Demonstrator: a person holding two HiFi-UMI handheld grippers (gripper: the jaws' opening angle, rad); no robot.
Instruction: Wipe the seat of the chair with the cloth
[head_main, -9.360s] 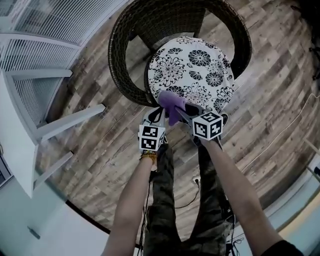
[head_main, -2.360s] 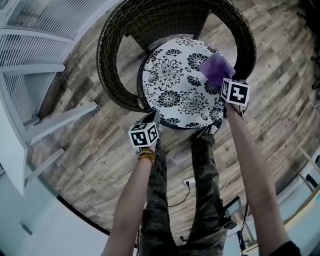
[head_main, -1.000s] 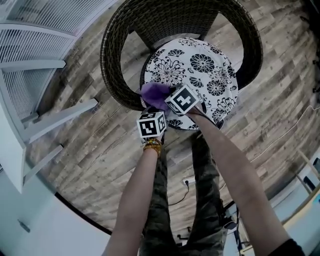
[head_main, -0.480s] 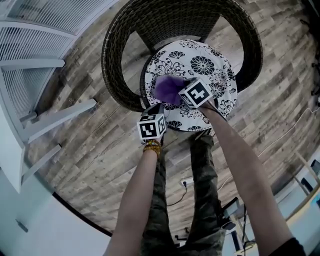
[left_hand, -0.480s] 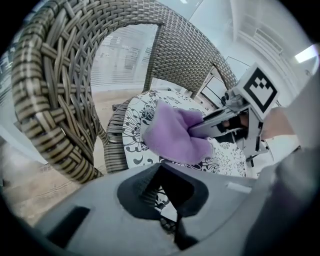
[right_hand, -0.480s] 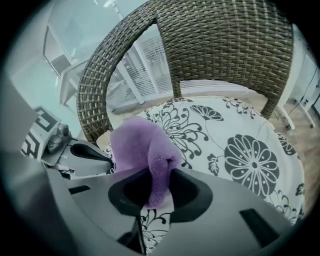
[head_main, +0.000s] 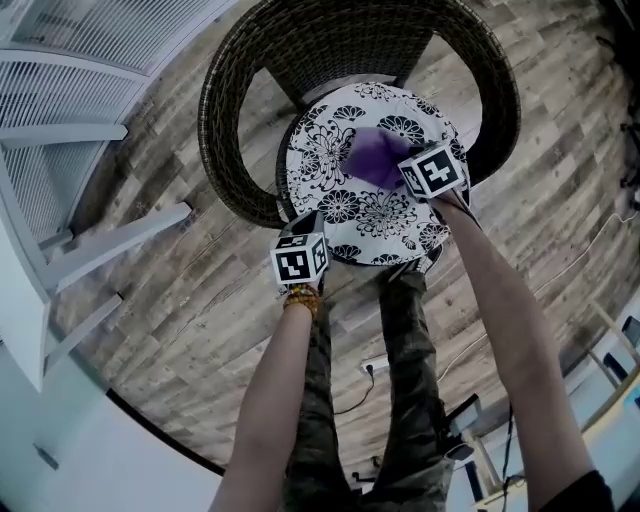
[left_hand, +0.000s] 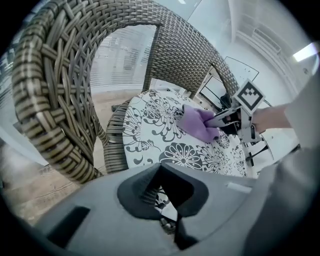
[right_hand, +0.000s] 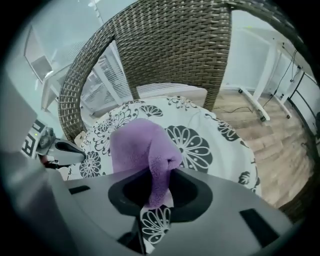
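Observation:
The wicker chair (head_main: 240, 60) has a round seat cushion (head_main: 340, 210), white with black flowers. A purple cloth (head_main: 372, 158) lies pressed on the middle of the seat, toward its back. My right gripper (head_main: 398, 170) is shut on the cloth, whose fold (right_hand: 150, 155) runs down between the jaws. From the left gripper view, the cloth (left_hand: 197, 122) and right gripper (left_hand: 232, 116) sit mid-seat. My left gripper (head_main: 303, 232) hovers at the seat's front left edge, jaws together, holding nothing.
The chair's woven back and arm (left_hand: 45, 100) curve round the seat on the left and far sides. White slatted furniture (head_main: 70, 130) stands left of the chair. A cable (head_main: 560, 272) lies on the wood floor, right. The person's legs (head_main: 400, 330) stand by the seat's front.
My right gripper has dragged the cloth from the seat's front left edge across to the middle and back right. The left gripper has stayed by the front edge.

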